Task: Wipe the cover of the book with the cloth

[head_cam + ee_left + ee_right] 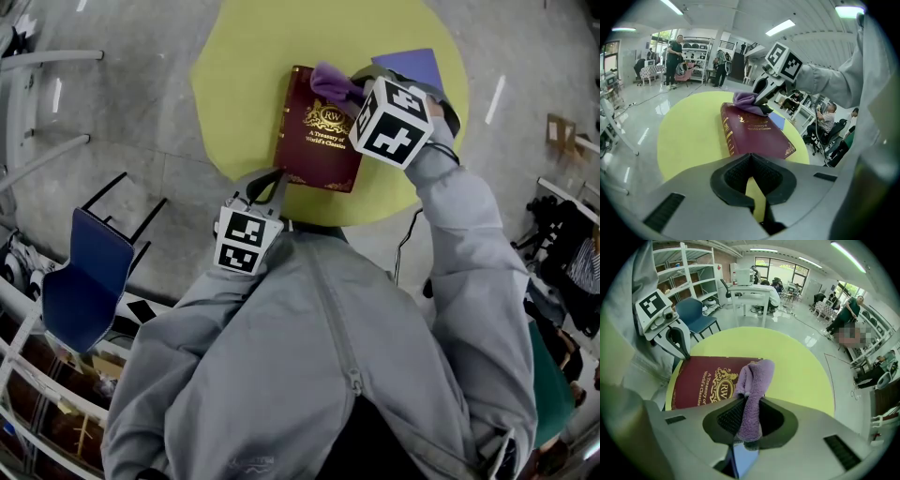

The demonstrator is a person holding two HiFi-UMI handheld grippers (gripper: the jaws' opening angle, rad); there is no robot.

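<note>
One cloth [328,82] tight between right gripper [350,92] jaws on book [314,145]; left gripper [277,180] jaws together; chair [84,274] nearby.

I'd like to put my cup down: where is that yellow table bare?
Bare table lies left of the book and beyond its far edge. It is crowded on the right: the right gripper holding the cloth, and a blue sheet.

Surface [244,84]: round and yellow-green, right below me on the grey floor [141,122].
Blue pad [412,64]: lies flat on the surface, at its far right as I look down.
Blue chair [84,281]: on the floor left of the surface, not touching it.
White shelving [693,268]: well beyond the surface.
White desk [750,294]: beyond the surface, with someone seated at it.
People [675,54]: standing far from the surface.
</note>
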